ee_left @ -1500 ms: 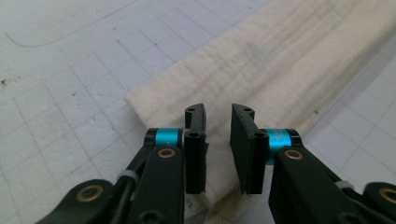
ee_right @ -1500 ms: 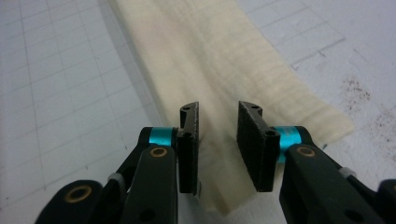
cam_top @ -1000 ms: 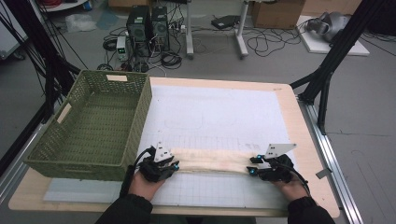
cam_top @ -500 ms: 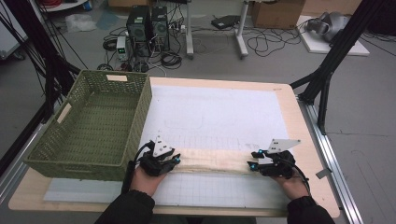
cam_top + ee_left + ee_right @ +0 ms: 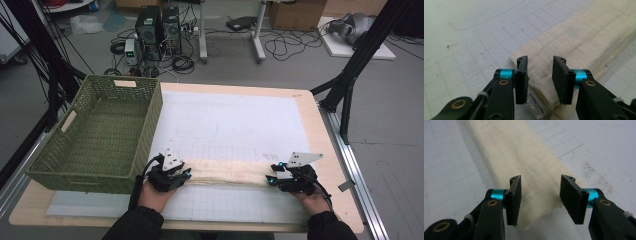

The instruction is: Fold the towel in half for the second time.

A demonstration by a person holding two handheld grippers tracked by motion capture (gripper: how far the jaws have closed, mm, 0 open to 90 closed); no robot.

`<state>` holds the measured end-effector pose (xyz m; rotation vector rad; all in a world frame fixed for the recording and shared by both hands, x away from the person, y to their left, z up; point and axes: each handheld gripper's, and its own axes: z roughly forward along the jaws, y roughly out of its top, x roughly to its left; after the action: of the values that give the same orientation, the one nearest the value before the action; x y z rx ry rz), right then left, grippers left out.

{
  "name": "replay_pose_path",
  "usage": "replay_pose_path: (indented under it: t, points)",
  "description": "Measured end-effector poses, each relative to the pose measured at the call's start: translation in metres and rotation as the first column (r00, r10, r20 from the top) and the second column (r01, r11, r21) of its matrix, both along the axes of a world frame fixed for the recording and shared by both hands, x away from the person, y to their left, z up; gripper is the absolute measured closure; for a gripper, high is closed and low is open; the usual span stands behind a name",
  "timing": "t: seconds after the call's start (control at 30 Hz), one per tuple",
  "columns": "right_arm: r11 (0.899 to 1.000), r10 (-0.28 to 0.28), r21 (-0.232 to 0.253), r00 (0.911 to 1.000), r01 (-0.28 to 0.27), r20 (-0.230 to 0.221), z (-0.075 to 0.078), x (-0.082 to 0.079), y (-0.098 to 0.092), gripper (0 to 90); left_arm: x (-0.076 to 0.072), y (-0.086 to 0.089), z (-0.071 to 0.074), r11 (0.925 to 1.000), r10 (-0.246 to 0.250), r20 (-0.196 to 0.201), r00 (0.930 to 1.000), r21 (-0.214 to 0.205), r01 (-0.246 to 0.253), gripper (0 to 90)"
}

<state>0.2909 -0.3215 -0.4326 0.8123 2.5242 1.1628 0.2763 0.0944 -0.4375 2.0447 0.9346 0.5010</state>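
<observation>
The folded cream cloth (image 5: 227, 172) lies flat across the gridded mat (image 5: 225, 125) on the table (image 5: 320, 125), its 2 ends between the left tongs (image 5: 184, 173) and right tongs (image 5: 271, 175), whose parted jaws have just been opening, pads clear of it.

One folded cream cloth (image 5: 227, 172), one green basket (image 5: 95, 135), one gridded mat (image 5: 225, 125), two tools: left (image 5: 186, 173), right (image 5: 270, 176).
</observation>
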Motion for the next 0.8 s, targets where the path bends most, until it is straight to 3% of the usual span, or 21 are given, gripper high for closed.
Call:
replay_pose_path:
  t: [0.13, 0.23, 0.47, 0.6, 0.63, 0.8]
  points:
    - [0.998, -0.062, 0.033, 0.9980, 0.062, -0.012, 0.004, 0.002, -0.009, 51.5, -0.001, 0.003, 0.000, 0.9998, 0.018, -0.008, 0.9998, 0.012, -0.017, 61.6]
    - [0.996, -0.092, 0.015, 0.9947, 0.093, -0.046, -0.002, 0.004, -0.010, 49.4, -0.001, 0.002, -0.005, 0.9992, 0.029, -0.032, 0.9990, 0.028, -0.028, 59.6]
    - [0.993, -0.112, 0.008, 0.9886, 0.114, -0.101, -0.010, 0.007, -0.011, 49.1, 0.000, 0.004, -0.010, 0.9987, 0.049, -0.066, 0.9966, -0.012, -0.050, 58.0]
    - [0.995, -0.090, 0.034, 0.9852, 0.096, -0.146, -0.012, 0.007, -0.009, 58.2, -0.003, 0.003, -0.011, 0.9987, 0.037, -0.065, 0.9972, -0.033, -0.040, 67.2]
    - [0.995, -0.089, 0.029, 0.9864, 0.093, -0.138, -0.012, 0.007, -0.008, 61.5, -0.003, 0.003, -0.011, 0.9988, 0.037, -0.068, 0.9970, -0.030, -0.039, 70.1]
    - [0.994, -0.053, 0.084, 0.9754, 0.073, -0.214, -0.013, 0.010, -0.009, 78.1, -0.008, -0.004, -0.008, 0.9989, 0.041, -0.050, 0.9979, 0.025, -0.040, 82.2]
